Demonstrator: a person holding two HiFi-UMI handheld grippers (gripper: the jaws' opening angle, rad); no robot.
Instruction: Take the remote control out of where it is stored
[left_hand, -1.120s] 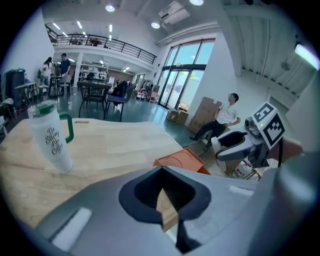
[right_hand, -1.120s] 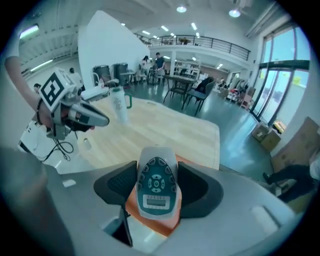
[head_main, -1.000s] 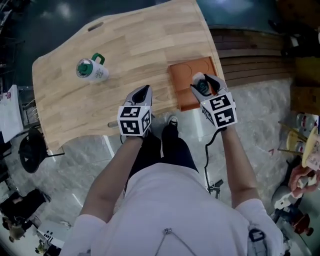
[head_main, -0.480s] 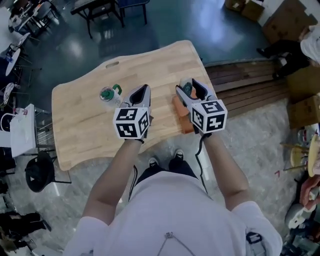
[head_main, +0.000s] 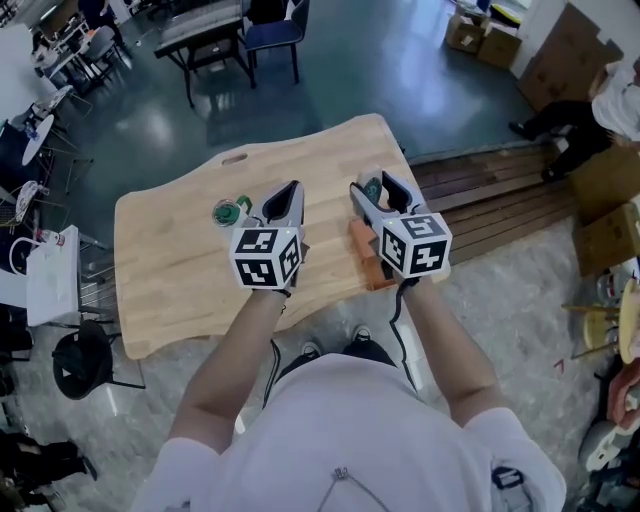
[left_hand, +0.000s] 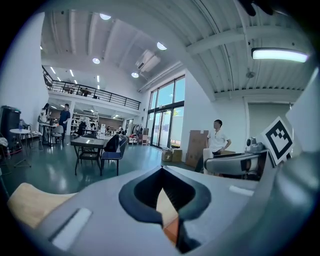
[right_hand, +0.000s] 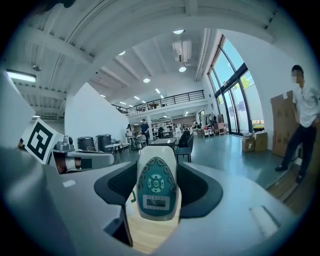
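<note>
The remote control (right_hand: 156, 187), white with a teal button face and a small screen, stands upright between the jaws of my right gripper (right_hand: 156, 172), which is shut on it. In the head view this remote (head_main: 372, 186) is held up in the right gripper (head_main: 378, 192), above the orange storage case (head_main: 362, 252) lying at the right edge of the wooden table (head_main: 170, 270). My left gripper (head_main: 288, 195) hovers beside it over the table, apart from it. In its own view the left gripper (left_hand: 161, 172) has its jaw tips together, with nothing held.
A green-lidded cup (head_main: 230, 211) stands on the table left of the grippers. A slatted wooden platform (head_main: 500, 190) lies right of the table, cardboard boxes (head_main: 570, 40) beyond it. A person (right_hand: 302, 125) stands at the right. A black stool (head_main: 80, 360) sits at the table's left.
Both grippers have risen away from the table, and the right one has carried the remote up off the orange case. The table now looks smaller and farther below.
</note>
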